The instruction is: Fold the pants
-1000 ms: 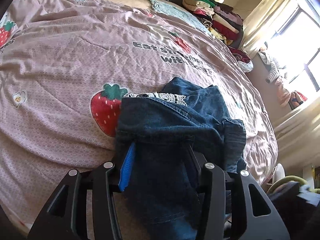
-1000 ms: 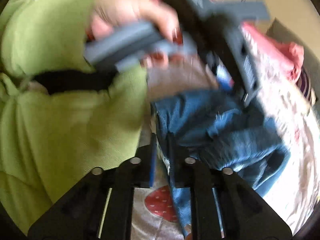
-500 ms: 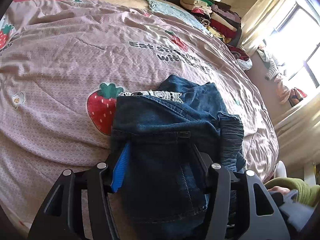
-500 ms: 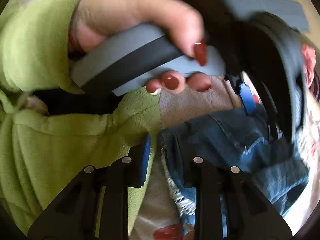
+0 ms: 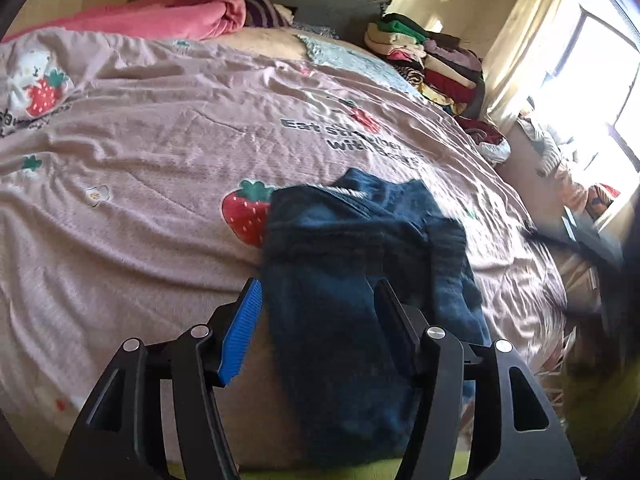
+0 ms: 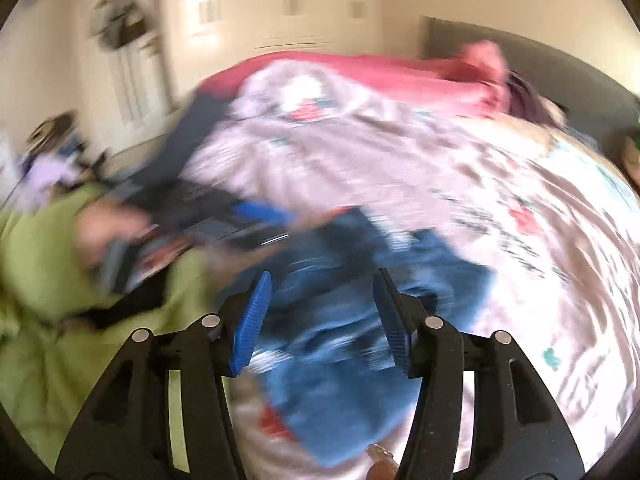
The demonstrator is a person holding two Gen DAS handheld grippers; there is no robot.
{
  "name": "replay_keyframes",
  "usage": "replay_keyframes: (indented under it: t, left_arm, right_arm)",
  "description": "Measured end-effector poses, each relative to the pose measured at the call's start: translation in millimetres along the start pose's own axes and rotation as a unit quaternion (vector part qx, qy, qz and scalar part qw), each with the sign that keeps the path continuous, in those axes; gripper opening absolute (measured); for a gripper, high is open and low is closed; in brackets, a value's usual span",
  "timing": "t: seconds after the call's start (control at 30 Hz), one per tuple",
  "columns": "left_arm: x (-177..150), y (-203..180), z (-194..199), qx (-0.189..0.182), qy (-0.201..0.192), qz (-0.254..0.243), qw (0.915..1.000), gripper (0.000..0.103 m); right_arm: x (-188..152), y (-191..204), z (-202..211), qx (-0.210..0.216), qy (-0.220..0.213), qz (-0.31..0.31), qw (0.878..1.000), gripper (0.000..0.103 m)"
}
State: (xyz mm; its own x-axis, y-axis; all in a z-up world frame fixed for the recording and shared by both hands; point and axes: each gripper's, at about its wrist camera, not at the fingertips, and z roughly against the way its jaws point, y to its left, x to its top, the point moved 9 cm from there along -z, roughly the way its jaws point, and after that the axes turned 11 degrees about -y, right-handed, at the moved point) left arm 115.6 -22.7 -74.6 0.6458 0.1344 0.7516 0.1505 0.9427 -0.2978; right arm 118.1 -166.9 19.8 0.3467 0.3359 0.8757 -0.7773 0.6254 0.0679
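From the left wrist view, the folded dark blue denim pants (image 5: 360, 272) lie on the near part of the bed, on a pink quilt printed with strawberries and dark lettering (image 5: 160, 152). A red strawberry print (image 5: 246, 216) shows just beside the pants' left edge. The left gripper (image 5: 316, 300) hovers over the near end of the pants with its jaws roughly half open; the blue ribbed pad (image 5: 240, 332) stands clear to the left of the cloth, while the other finger sits over the denim, and nothing is pinched between them. Far off at the head of the bed lies a rumpled pink blanket (image 5: 168, 16), and to the far right a stack of folded clothes (image 5: 432, 64) sits near a bright window (image 5: 600, 92).

From the right wrist view, badly blurred, the right gripper (image 6: 322, 304) is above the same blue pants (image 6: 352, 344), its jaws opening and about half apart; denim shows in the gap, yet neither pad appears to press on it. To the left, a hand in a lime green sleeve (image 6: 44, 256) holds the left gripper (image 6: 232, 220), which points across toward the pants. The pink quilt (image 6: 440, 176) spreads to the far right.
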Motion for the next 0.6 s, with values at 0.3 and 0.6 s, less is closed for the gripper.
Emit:
replay_keyframes:
  t: [0.3, 0.6]
  left_arm:
    - [-47.0, -28.1, -8.9, 0.021, 0.042, -0.064, 0.9968, 0.056]
    - [-49.8, -29.6, -6.6, 0.017, 0.042, -0.065, 0.9969, 0.057]
  right_arm:
    - [-17.8, -15.0, -115.8, 0.012, 0.099, -0.020, 0.995, 0.030]
    - [-53.3, -12.5, -149.1, -0.060, 0.153, 0.027, 0.986, 0.015]
